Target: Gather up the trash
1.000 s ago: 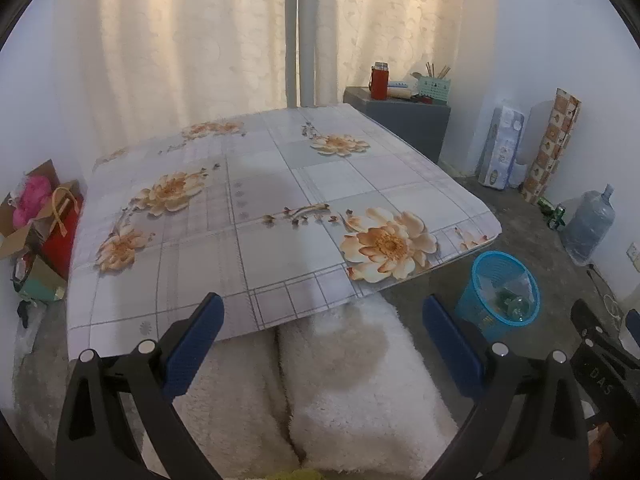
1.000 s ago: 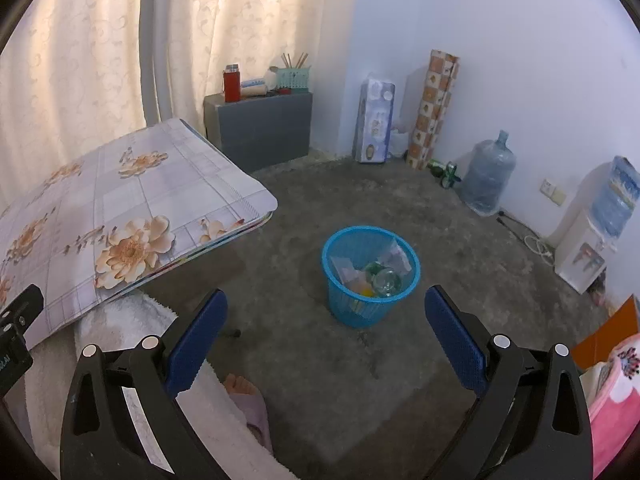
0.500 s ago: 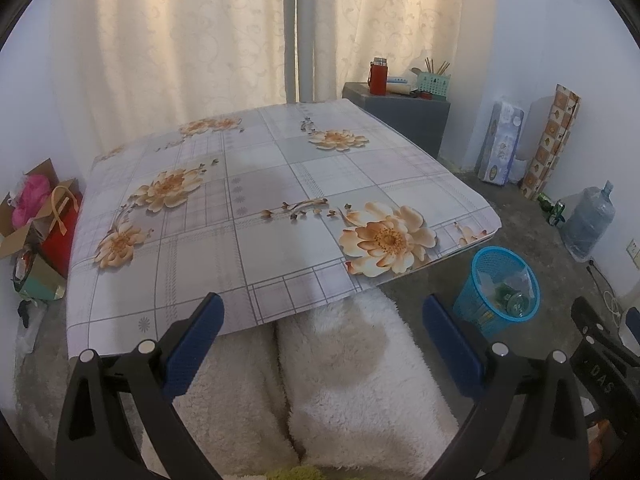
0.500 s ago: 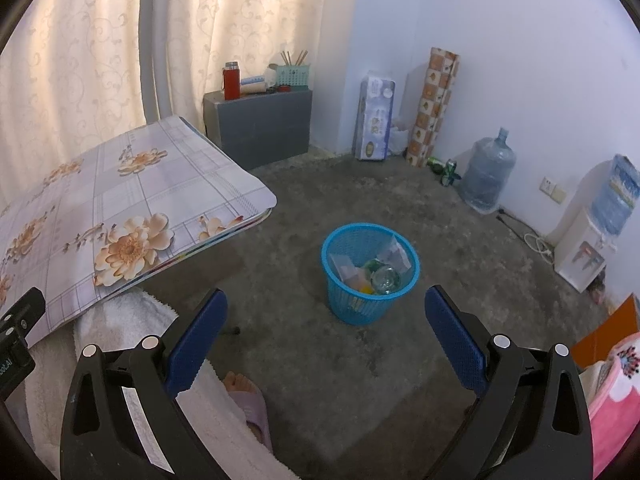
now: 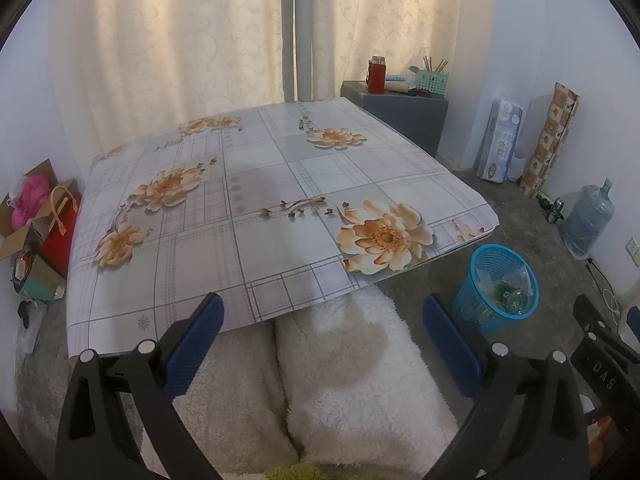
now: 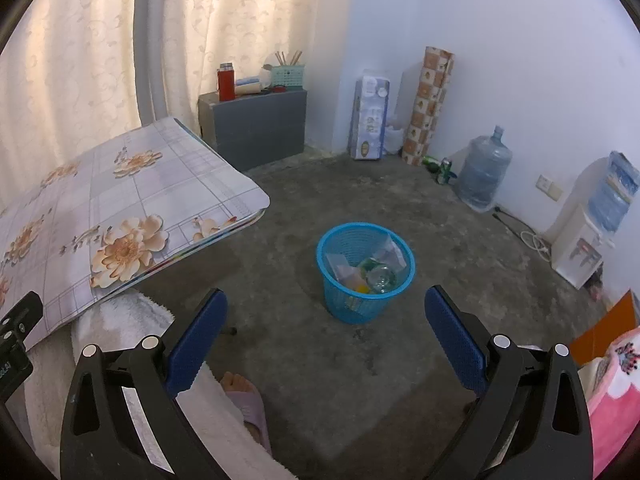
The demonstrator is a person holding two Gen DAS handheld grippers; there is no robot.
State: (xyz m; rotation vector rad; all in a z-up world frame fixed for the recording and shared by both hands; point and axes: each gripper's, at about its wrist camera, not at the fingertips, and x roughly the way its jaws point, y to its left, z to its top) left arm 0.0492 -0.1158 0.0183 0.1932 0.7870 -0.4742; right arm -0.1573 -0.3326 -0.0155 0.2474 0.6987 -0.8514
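Nearest, the left hand-held gripper (image 5: 320,320) and the right hand-held gripper (image 6: 326,316) both gaped wide and held nothing. Beyond them, the flowered table (image 5: 248,208) lay bare. Farther right, on the floor, the blue basket (image 6: 365,272) held the trash (image 6: 378,274): crinkly wrappers, probably light and soft, and a bottle, likely slippery, best pinched at its neck.

The left gripper (image 5: 322,340) holds its blue-padded fingers (image 5: 192,340) spread wide with nothing between them. The right gripper (image 6: 326,336) does likewise, fingers (image 6: 456,340) parted and empty. White fleece-clad legs (image 5: 352,380) lie beneath the left fingers.
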